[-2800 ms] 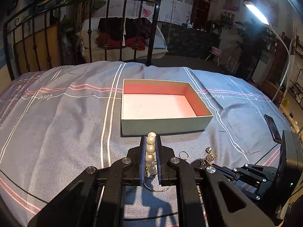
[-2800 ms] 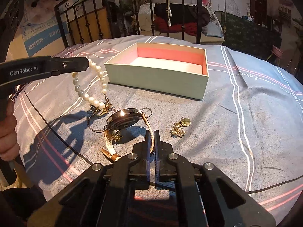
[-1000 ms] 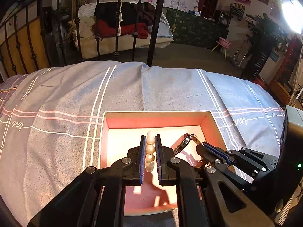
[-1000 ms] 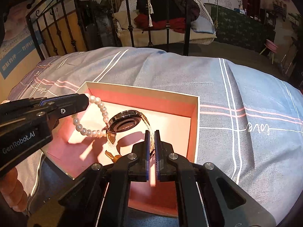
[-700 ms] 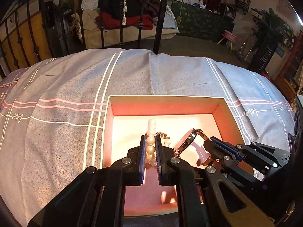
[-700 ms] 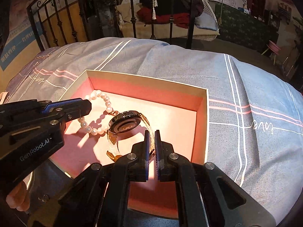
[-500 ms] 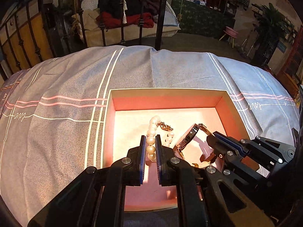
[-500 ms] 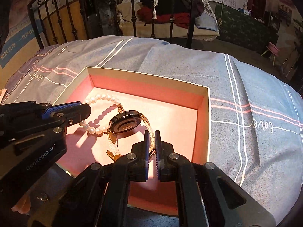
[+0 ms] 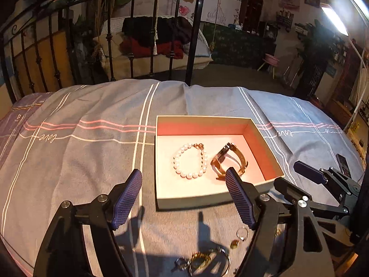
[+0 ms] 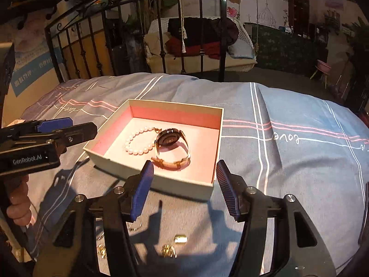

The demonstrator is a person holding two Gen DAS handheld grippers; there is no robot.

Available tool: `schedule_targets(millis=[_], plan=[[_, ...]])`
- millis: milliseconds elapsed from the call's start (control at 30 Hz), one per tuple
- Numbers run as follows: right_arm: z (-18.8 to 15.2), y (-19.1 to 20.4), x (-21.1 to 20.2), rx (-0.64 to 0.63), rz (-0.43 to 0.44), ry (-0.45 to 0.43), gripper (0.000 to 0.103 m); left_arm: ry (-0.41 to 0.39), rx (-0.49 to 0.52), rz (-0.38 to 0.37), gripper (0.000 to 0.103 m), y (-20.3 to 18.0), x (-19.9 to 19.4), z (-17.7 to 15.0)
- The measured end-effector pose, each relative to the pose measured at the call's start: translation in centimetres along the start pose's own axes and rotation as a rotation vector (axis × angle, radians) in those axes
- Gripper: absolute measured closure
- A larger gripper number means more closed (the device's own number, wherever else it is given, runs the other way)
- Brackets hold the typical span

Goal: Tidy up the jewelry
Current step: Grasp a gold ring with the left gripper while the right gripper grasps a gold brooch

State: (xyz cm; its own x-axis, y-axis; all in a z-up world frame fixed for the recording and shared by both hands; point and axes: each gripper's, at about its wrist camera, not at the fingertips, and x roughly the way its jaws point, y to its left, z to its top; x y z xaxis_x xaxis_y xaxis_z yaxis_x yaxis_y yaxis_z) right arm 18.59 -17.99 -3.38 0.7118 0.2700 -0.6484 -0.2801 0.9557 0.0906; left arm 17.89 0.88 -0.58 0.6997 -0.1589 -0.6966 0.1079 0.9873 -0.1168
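An open box [image 9: 203, 199] with a pink inside lies on the bed; it also shows in the right wrist view [image 10: 175, 185]. In it lie a pearl bracelet [image 9: 189, 160] [image 10: 138, 141] and, to its right, a gold watch [image 9: 228, 161] [image 10: 171, 147]. My left gripper [image 9: 184, 195] is open and empty, held just before the box's near wall. My right gripper [image 10: 183, 187] is open and empty, also just before the box. Small gold pieces lie on the sheet under the grippers: a ring [image 9: 242, 233], a gold bangle [image 9: 207, 262] and earrings [image 10: 169, 251].
The blue striped bedsheet [image 9: 80, 152] covers the bed. A black iron bedstead [image 9: 110, 46] stands at the far edge. A dark phone [image 9: 343, 161] lies at the right. The left gripper shows at the left of the right wrist view [image 10: 46, 138].
Both grippers have opened and let go of the bracelet and the watch, which now lie in the box. Both have drawn back toward me, off the box.
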Motion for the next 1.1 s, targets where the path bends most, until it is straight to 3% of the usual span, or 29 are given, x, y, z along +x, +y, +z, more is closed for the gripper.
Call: schedule_targets(millis=[233,367,433,633,767,933,1000,1100], plan=[[-7.0,0.2,-2.3,0.067,0.066,0.064,0.046,0.087,-0.022,0.011,0.032,1.2,-0.8,-7.0],[-8.3,1.1,-2.6,0.043,0.078,0.07,0.046,0.07,0.028,0.037,0.041,0.8,-1.1,-7.9],[-8.5,1.7,-2.6,0.04,0.107,0.071,0.046,0.069,0.048,0.028,0.052,0.6,-1.0,-7.8],[-8.8,5.1,-2.1,-0.035,0.204,0.1,0.048,0.074,0.084,0.038,0.056,0.7,-0.7,-8.4],[-9.0,7.1,-1.0,-0.078,0.233,0.135,0.055,0.098,0.084,0.039,0.062,1.0,0.1,-8.8],[-8.9,7.4,-0.7,-0.096,0.232,0.141,0.071,0.1,0.084,0.052,0.084,1.0,0.7,-9.2],[-8.9,7.3,-0.7,-0.093,0.239,0.144,0.079,0.091,0.07,0.049,0.087,1.2,0.6,-9.2],[-8.9,7.1,-0.6,-0.085,0.241,0.144,0.079,0.094,0.06,0.043,0.088,1.4,0.6,-9.1]])
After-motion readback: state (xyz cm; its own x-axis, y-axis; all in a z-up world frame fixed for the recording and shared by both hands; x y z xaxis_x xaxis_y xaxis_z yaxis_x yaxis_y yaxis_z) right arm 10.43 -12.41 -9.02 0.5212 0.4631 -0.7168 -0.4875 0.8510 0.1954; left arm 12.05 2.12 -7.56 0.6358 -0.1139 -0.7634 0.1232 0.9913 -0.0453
